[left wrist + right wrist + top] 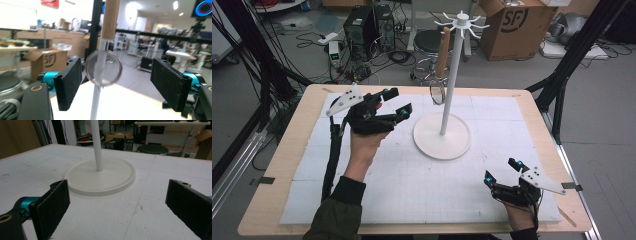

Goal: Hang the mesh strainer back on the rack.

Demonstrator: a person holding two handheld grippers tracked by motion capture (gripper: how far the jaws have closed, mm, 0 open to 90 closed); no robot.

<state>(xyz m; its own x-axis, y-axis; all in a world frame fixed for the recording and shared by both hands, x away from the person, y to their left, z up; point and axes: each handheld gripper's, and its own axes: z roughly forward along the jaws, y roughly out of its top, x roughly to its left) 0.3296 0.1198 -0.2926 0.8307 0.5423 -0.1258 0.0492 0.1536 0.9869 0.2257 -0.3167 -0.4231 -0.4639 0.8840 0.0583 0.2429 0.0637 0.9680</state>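
in the high view, the left gripper (398, 103) is held above the white mat (377, 180), to the left of the white stand (451, 75). its jaws are apart and nothing is between them. a magnifying glass (438, 91) with a wooden handle hangs from one hook at the top of the stand, close beside the pole. its round lens is just to the right of the left gripper's tips, not touching them. the right gripper (503, 171) rests low at the near right part of the mat, well apart from the stand, with its jaws also spread and empty.

in the left gripper view, the lens of the magnifying glass (103, 67) is seen between the two black pads (68, 82), farther off than them, and nearer to the left pad. the pads do not press on it. the white pole runs behind the lens.

in the right gripper view, the right gripper (117, 207) has both jaws wide apart, and the round base of the stand (100, 177) lies on the mat beyond them.
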